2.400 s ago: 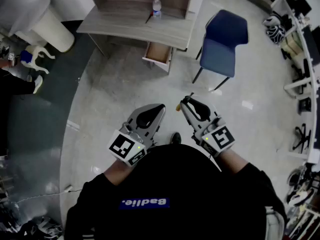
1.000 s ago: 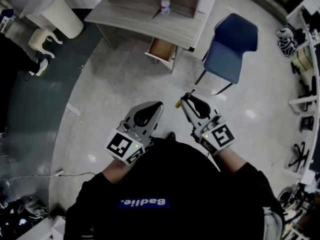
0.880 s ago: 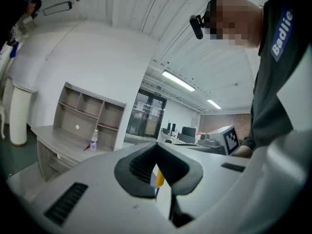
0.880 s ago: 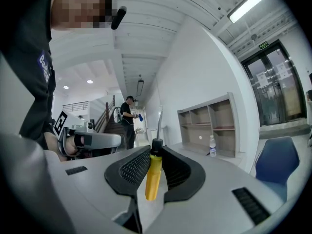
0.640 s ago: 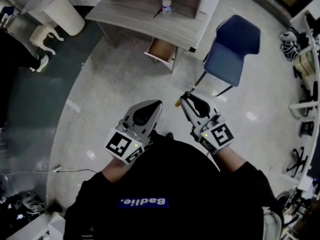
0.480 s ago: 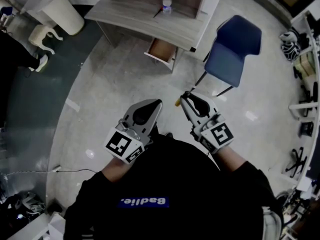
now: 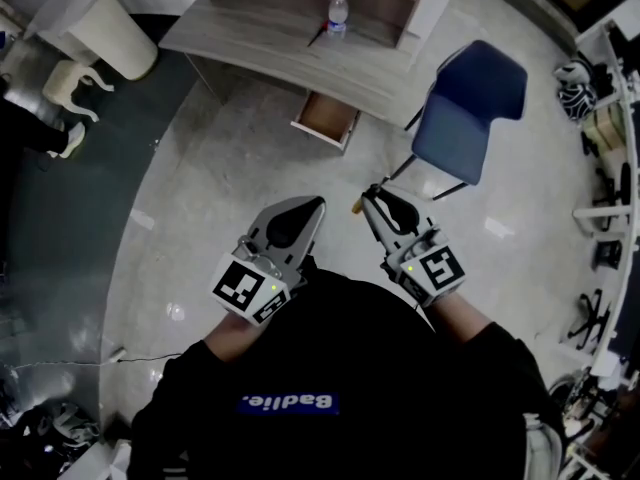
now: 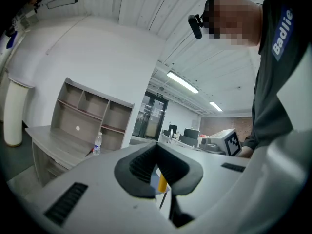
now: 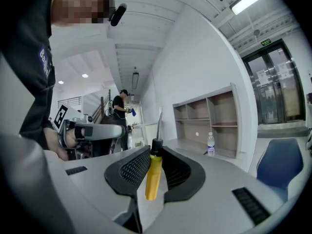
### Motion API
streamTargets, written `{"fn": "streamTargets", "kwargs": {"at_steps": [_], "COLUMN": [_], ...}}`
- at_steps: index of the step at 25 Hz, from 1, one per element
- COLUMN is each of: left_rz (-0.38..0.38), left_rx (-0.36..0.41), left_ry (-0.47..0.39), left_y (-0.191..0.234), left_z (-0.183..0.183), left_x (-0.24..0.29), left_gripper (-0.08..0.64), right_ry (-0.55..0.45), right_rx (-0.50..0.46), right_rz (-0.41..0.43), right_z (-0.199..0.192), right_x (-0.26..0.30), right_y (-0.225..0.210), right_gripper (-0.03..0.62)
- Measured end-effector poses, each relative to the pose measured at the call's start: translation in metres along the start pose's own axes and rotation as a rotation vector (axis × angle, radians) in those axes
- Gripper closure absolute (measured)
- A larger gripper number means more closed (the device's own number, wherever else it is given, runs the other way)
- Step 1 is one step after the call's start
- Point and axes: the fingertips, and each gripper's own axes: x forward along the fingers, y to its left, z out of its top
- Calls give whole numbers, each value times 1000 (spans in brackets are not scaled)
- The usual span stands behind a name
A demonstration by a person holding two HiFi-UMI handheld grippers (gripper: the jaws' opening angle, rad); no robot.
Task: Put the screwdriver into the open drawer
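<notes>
The screwdriver (image 9: 153, 178) has a yellow handle and a thin metal shaft pointing up. My right gripper (image 9: 155, 154) is shut on its handle, held level over the floor. In the head view the handle (image 7: 355, 208) sticks out to the left of the right gripper (image 7: 372, 196). My left gripper (image 7: 314, 205) hangs beside it, its tips together and nothing between them. The open drawer (image 7: 325, 116) juts from under the grey desk (image 7: 270, 53), well ahead of both grippers.
A water bottle (image 7: 338, 12) stands on the desk in front of a wooden shelf unit (image 9: 209, 113). A blue chair (image 7: 468, 103) stands right of the drawer. A white cylinder (image 7: 95, 23) is at far left. Clutter lines the right wall. A person (image 9: 121, 106) stands far off.
The desk and drawer have drawn a little nearer in the head view as both grippers travelled forward together. Their grip and pose look unchanged.
</notes>
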Motion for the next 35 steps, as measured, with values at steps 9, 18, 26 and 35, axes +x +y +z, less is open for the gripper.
{"fn": "streamTargets", "kwargs": {"at_steps": [9,18,26,35], "left_rz": [-57,-95,-43,62], "left_rx": [-10,-32,-44,-51], "left_ry": [-4,9,11,5], "left_y": [94,153,182,201], "left_z": [32,42,40,39], "left_x": [11,18,38,68], "left_gripper": [558,558,558,558], "right_ry": [43,73,132,205], "right_rx": [-13,-10,-25,-44], "right_rz": [-54,-105,-64,22], "right_z": [16,19,1,-18], "right_x": [93,153,181,209], "right_y": [-14,-34,-60,-102], "right_gripper": [495,495,495,495]}}
